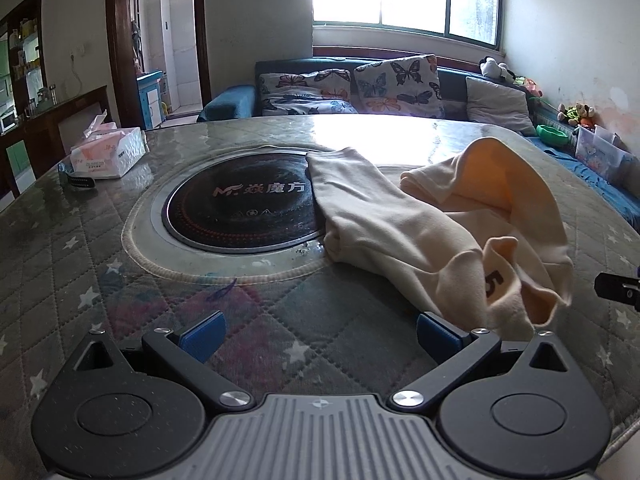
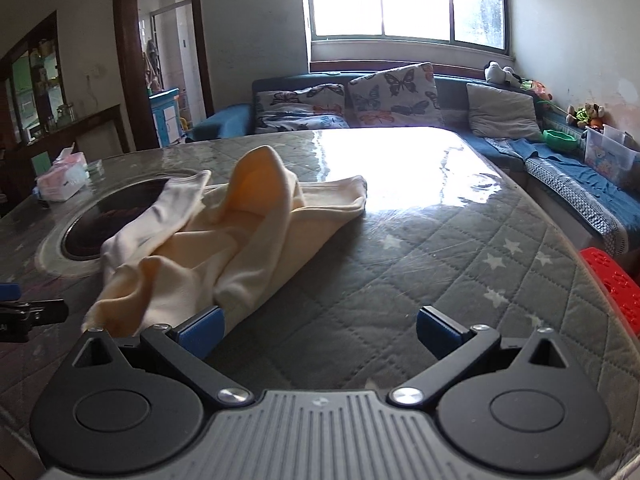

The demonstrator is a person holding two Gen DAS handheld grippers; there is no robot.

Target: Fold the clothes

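Observation:
A cream garment (image 1: pixel 432 224) lies crumpled on the quilted table cover, with a dark printed figure on a fold near me. One sleeve reaches over the round black cooktop (image 1: pixel 240 204). My left gripper (image 1: pixel 320 334) is open and empty, with the garment's near edge beside its right fingertip. In the right wrist view the same garment (image 2: pixel 224 240) lies ahead and to the left. My right gripper (image 2: pixel 320 334) is open and empty, its left fingertip touching or just beside the garment's near edge.
A tissue box (image 1: pixel 110 152) and a dark strap (image 1: pixel 78 180) sit at the table's far left. A sofa with butterfly pillows (image 1: pixel 396 84) stands behind the table. A red plastic item (image 2: pixel 616 284) is off the table's right edge. Each view shows the other gripper at its side edge.

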